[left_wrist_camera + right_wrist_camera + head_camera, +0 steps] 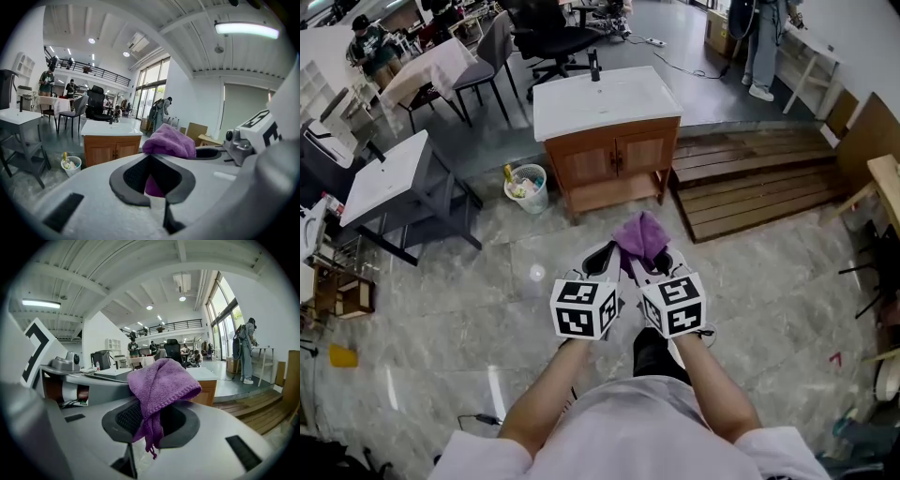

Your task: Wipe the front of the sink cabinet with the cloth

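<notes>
The sink cabinet (614,159), wooden doors under a white basin top, stands a couple of steps ahead on the marble floor; it also shows as the cabinet (112,149) and cabinet (206,391). A purple cloth (642,236) is bunched between my two grippers, held side by side at waist height. My right gripper (662,261) is shut on the cloth (161,380), which drapes over its tips with a tail hanging inward. My left gripper (603,256) is shut too, with a bit of purple inside its jaws and the cloth (169,141) just past its tips.
A white bin (526,187) with litter stands left of the cabinet. A low wooden platform (750,178) lies to its right. A grey stand with a white basin (389,178) is at the left. Chairs (553,42) and a standing person (759,47) are behind.
</notes>
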### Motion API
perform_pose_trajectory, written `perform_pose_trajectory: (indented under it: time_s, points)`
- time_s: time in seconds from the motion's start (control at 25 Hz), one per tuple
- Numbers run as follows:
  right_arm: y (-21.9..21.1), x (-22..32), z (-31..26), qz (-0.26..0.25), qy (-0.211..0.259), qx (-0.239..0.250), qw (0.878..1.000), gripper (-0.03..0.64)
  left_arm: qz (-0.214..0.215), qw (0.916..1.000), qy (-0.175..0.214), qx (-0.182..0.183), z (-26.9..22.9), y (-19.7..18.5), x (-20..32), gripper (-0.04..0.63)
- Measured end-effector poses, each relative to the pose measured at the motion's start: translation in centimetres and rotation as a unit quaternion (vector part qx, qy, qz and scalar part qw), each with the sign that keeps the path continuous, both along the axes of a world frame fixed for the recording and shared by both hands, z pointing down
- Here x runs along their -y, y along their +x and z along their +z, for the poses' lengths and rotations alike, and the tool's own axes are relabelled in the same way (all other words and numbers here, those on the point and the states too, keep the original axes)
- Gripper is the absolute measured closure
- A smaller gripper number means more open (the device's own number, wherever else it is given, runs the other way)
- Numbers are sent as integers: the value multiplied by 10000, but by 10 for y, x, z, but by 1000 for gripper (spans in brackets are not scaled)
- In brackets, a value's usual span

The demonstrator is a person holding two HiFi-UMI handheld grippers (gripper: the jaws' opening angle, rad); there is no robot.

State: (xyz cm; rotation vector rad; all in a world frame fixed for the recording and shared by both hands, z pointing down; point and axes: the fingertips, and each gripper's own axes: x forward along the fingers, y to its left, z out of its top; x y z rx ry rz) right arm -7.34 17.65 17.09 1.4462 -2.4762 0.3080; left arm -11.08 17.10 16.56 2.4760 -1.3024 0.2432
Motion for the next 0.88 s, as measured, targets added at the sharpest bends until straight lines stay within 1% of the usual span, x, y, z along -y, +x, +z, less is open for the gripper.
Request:
perform_pose_trajectory:
  time_s: [0.24,0.44,0.56,0.68,0.88]
  points:
    - [16,88,13,-265,-91,-60,9996,541,-219,9996,-156,8,12,19,88,589]
    - [26,156,21,-617,-171,-195,9978,540,-442,9988,-191,46,18,30,154,589]
    - [30,189,28,-870,-219,-248,9957,540,-558,9983,-193,-10,24,35,186,589]
    - [29,220,31,-1131,-212,-269,9930,541,-717,9973,-174,33,25,35,216,589]
    - [15,254,32,-1514,-136,-314,9879,541,-1082,9939,-185,120,27,20,245,589]
